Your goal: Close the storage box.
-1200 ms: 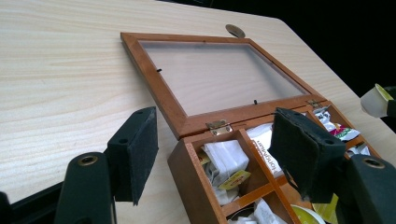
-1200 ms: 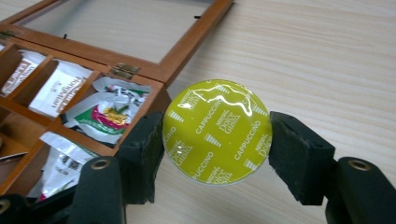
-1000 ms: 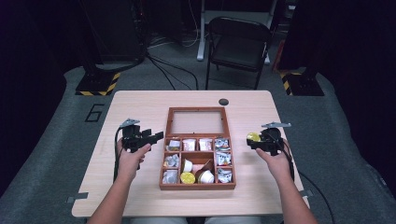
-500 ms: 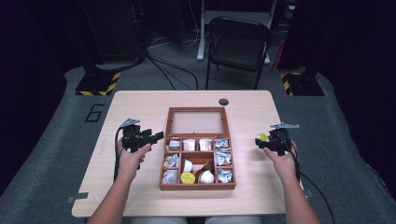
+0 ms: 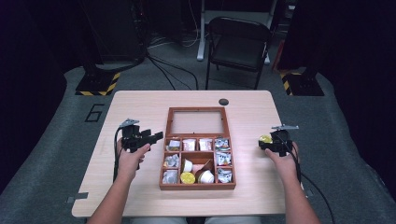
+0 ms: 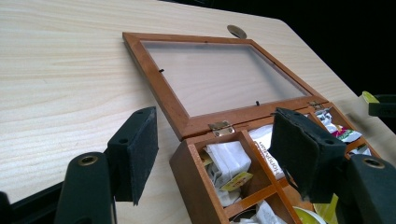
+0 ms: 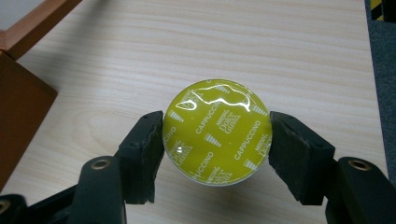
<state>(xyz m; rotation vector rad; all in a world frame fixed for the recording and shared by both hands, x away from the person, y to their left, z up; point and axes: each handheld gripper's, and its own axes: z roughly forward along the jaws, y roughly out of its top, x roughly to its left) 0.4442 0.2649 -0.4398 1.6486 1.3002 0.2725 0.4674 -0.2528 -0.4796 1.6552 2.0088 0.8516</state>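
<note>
A wooden compartment box lies mid-table with its glass lid folded flat open behind it. It holds tea bags, foil packets and capsules, one with a yellow top. My right gripper hovers right of the box, shut on a yellow-lidded coffee capsule. In the right gripper view the capsule sits between both pads, just above the tabletop. My left gripper is open just left of the box, pointing at it. The box's near corner appears between its spread jaws, untouched.
A small dark round disc lies on the table behind the lid. A folding chair stands beyond the far edge. Bare tabletop stretches on both sides of the box.
The right gripper has carried the yellow capsule a little further right, away from the box, and lower toward the table. The left gripper has stayed put.
</note>
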